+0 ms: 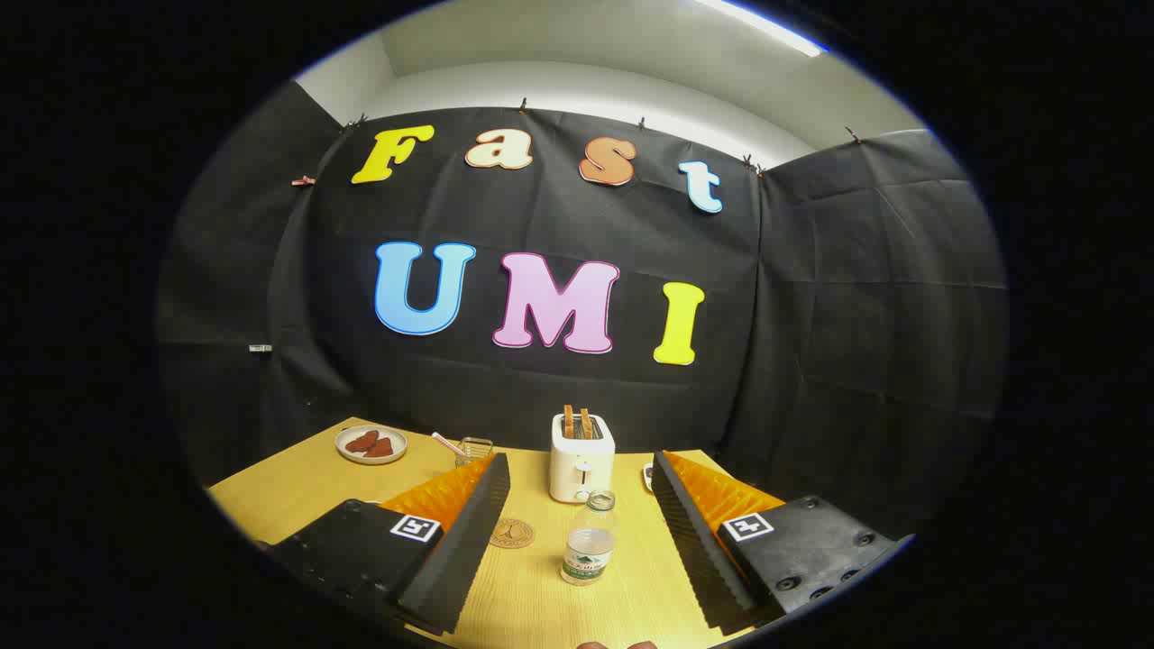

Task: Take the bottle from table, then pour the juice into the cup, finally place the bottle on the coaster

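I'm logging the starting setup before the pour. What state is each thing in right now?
tongs: open, holding nothing, the bottle between them
bottle: upright on the table, uncapped, partly filled
cup: upright, with a straw in it
coaster: flat, bare
toaster: two slices sticking up
plate: holds reddish-brown pieces

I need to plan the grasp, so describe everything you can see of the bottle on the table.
The bottle is small, of clear plastic as it looks, with a label band round its lower body and no cap on its open neck. It looks partly filled with clear liquid. It stands upright on the wooden table, between the gripper's open fingers, touching neither. The white toaster stands just beyond it, and the round coaster lies beside it, apart from it.
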Demonstrator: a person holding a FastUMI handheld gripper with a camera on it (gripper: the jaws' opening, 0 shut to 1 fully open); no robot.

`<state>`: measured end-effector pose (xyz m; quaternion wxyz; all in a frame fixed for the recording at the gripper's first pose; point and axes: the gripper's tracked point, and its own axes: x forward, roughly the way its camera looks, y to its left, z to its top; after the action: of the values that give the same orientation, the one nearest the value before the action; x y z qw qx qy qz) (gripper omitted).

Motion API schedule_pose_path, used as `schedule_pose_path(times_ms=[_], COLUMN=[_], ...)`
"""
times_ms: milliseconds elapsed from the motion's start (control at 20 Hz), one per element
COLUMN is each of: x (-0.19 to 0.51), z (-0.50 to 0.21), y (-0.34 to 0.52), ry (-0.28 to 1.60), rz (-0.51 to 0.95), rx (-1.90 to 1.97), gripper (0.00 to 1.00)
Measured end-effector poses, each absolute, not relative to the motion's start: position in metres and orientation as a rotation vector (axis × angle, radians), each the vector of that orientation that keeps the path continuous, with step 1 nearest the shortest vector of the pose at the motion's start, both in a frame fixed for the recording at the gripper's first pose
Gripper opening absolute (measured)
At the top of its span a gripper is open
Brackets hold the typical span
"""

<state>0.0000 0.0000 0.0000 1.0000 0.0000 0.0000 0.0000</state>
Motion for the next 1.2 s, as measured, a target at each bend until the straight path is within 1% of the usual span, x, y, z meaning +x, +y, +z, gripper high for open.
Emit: schedule_pose_path(times_ms=[550, 1200], x=[0.011, 0.057], z=[0.000, -0.034], y=[-0.006, -0.023], ry=[0.028, 0.094], rz=[-0.002, 0.095], rx=[0.029, 0.080], gripper=[0.97, 0.97])
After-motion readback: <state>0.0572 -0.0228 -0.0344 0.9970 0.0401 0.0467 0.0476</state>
